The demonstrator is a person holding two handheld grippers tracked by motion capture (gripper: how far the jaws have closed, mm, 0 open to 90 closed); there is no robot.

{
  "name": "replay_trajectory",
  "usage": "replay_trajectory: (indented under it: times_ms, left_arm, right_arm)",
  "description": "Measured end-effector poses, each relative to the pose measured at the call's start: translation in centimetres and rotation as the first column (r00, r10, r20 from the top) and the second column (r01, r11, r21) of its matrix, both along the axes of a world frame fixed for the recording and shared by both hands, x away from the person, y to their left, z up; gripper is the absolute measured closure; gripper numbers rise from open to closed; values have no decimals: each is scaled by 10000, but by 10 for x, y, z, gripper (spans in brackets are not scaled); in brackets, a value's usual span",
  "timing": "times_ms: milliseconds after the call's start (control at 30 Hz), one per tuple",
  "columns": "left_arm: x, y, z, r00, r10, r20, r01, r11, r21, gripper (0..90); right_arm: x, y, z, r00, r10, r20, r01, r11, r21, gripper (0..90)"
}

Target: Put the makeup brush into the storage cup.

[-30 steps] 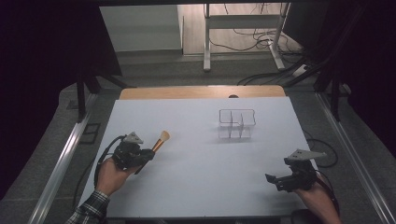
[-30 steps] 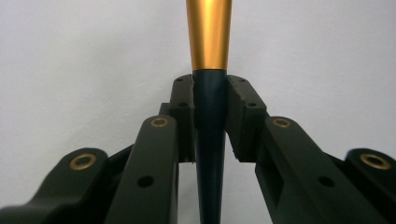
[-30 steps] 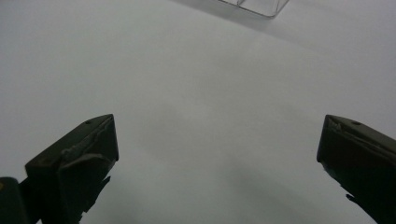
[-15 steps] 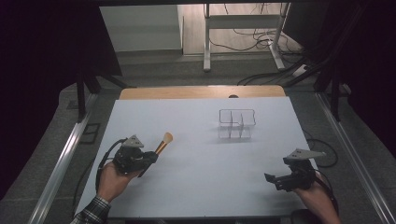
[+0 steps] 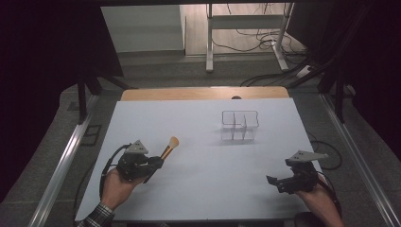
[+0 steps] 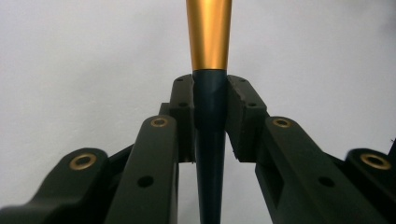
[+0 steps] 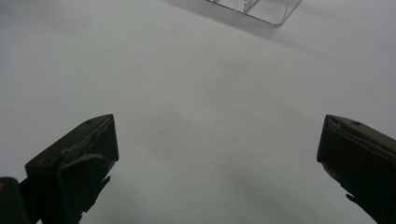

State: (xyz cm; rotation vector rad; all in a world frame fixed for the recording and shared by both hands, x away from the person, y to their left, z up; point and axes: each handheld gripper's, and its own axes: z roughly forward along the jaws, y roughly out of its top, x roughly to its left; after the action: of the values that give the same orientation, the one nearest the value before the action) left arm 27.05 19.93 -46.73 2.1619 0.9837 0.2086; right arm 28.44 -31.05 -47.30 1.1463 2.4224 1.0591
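Clear divided organizer [image 5: 240, 125] empty, brush [image 5: 169, 147] in left gripper [image 5: 153, 164]

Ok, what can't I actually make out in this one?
- Brush: bristle head cut off by the top edge in the left gripper view; too small for detail in the high view.
- Clear organizer: contents too small and see-through in the high view; cut off by the top edge in the right gripper view.
- Left gripper: jaw tips too small in the high view.
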Motion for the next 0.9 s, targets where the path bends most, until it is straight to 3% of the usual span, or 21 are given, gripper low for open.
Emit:
replay_trajectory:
  times_ms: [500, 900]
  left_arm:
    - [-1, -14, 0, 9992, -295, 254, 297, 9995, -75, 740]
    - [1, -21, 0, 9975, -606, 367, 614, 9979, -199, 740]
  right_arm:
    - [2, 14, 4, 9996, 270, 68, -274, 9972, 689, 0]
    - [5, 39, 7, 9955, 912, 270, -929, 9932, 700, 0]
